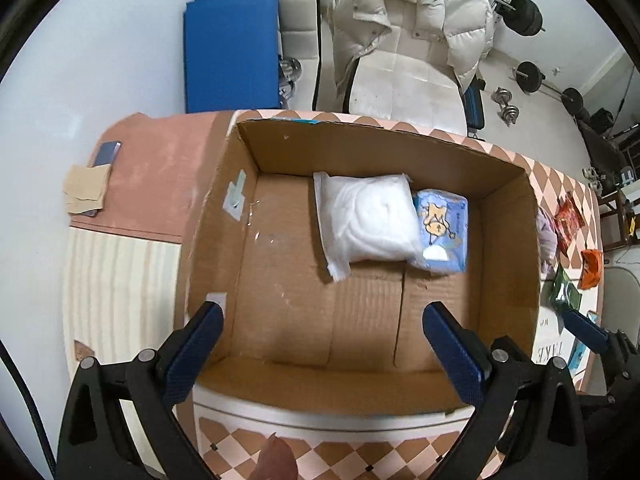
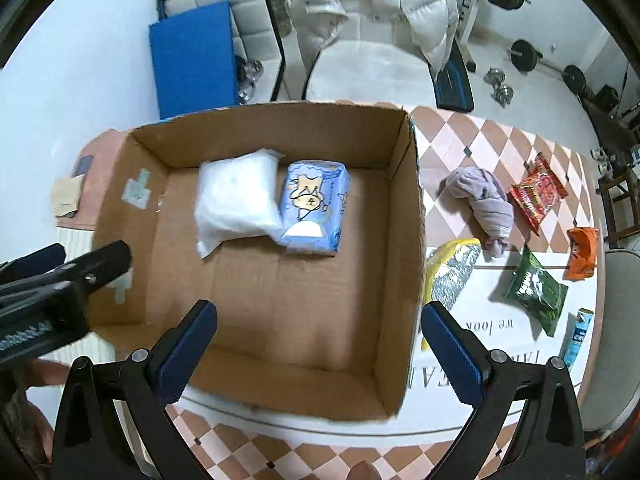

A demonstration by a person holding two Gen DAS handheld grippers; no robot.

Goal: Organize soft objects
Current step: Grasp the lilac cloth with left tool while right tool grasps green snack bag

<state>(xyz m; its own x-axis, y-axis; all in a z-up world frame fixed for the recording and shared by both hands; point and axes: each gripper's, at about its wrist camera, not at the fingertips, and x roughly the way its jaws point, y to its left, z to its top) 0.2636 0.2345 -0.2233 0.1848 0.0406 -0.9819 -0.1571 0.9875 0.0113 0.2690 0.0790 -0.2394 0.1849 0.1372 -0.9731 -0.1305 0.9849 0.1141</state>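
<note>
An open cardboard box [image 1: 508,224] [image 2: 400,216] stands on the checkered table. Inside lie a white soft pack [image 1: 366,220] [image 2: 236,200] and a blue tissue pack [image 1: 442,232] [image 2: 314,206], side by side at the far end. A lilac cloth [image 2: 482,204] lies on the table right of the box; its edge shows in the left wrist view [image 1: 547,236]. My left gripper [image 1: 322,340] is open and empty above the box's near end. My right gripper [image 2: 318,338] is open and empty over the box's near right part.
Snack packets lie right of the box: red [image 2: 538,192], orange [image 2: 582,252], green [image 2: 538,292], yellow-silver [image 2: 452,272], and a small blue carton [image 2: 578,336]. A beige cloth [image 1: 86,194] and a dark phone [image 1: 106,154] lie on the left. A white jacket [image 1: 412,20] hangs on a chair behind.
</note>
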